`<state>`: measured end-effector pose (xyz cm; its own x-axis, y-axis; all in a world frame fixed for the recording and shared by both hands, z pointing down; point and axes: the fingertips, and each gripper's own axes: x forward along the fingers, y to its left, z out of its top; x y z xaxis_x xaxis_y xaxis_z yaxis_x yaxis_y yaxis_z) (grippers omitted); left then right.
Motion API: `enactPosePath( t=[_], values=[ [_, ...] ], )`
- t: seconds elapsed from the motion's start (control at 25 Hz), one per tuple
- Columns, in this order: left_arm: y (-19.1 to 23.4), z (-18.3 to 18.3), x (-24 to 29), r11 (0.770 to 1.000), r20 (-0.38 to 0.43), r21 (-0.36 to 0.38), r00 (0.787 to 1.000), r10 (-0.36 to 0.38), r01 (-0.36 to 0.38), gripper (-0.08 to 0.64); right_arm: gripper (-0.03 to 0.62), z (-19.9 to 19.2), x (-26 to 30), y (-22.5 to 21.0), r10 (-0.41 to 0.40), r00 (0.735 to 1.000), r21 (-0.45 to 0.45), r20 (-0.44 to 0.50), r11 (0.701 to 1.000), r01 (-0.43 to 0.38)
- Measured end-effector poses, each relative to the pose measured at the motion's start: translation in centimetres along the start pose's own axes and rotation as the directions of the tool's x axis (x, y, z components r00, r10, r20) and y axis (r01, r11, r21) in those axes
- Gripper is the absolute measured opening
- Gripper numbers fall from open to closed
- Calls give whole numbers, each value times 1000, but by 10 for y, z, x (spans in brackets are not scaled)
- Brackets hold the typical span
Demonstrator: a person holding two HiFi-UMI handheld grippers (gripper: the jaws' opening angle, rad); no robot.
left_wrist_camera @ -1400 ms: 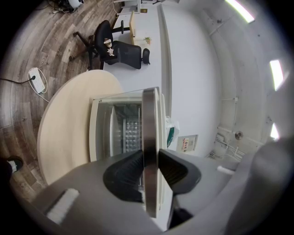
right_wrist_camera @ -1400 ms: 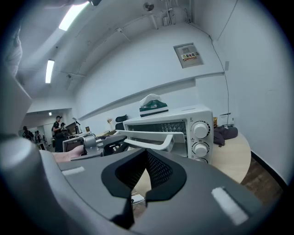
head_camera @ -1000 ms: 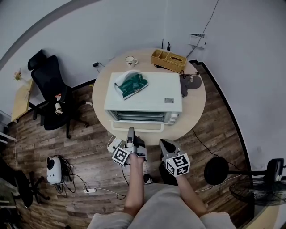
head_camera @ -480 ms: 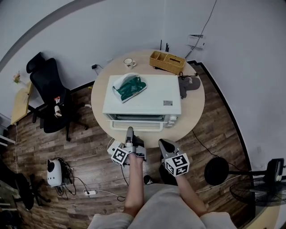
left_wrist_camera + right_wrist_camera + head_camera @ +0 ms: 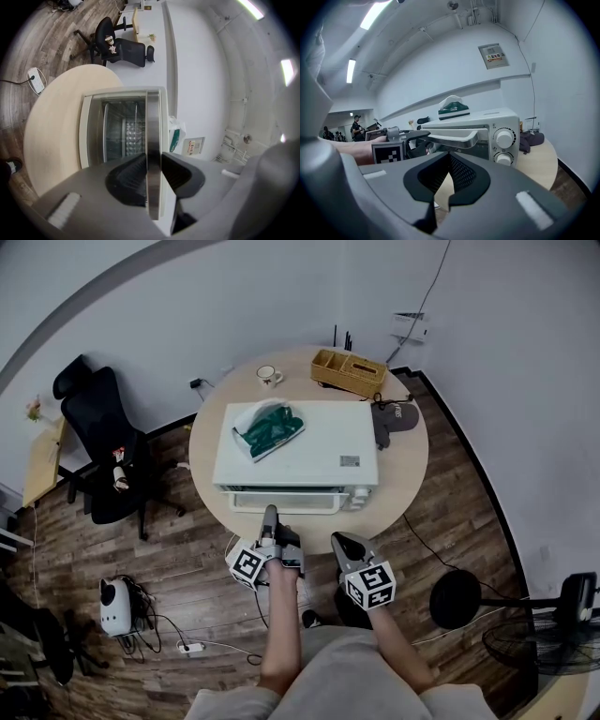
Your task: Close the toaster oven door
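The round table is the biggest thing I see, with a black chair on the floor well apart from it. On the table stands the white oven, with its front toward me. Its door is not closed. It leans out a little from the front, and in the left gripper view I look past it to the rack inside. The left gripper points level at the door, and its 2 jaws are clamped on the handle, 1 pad on each side of the bar. The right gripper waits just beside it, near the table edge, jaws together and empty. A white and green bag lies on top of the oven.
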<state>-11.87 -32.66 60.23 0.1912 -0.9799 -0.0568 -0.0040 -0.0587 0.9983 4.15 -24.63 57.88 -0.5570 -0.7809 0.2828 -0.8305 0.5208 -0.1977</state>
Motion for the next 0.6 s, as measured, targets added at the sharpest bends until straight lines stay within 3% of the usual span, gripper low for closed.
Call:
enactPosePath(
  t=[0.6],
  values=[
    [-3, 2, 14, 1000, -7, -1, 1000, 15, -15, 156, 0, 3, 7, -11, -12, 1000, 4, -6, 1000, 12]
  ],
)
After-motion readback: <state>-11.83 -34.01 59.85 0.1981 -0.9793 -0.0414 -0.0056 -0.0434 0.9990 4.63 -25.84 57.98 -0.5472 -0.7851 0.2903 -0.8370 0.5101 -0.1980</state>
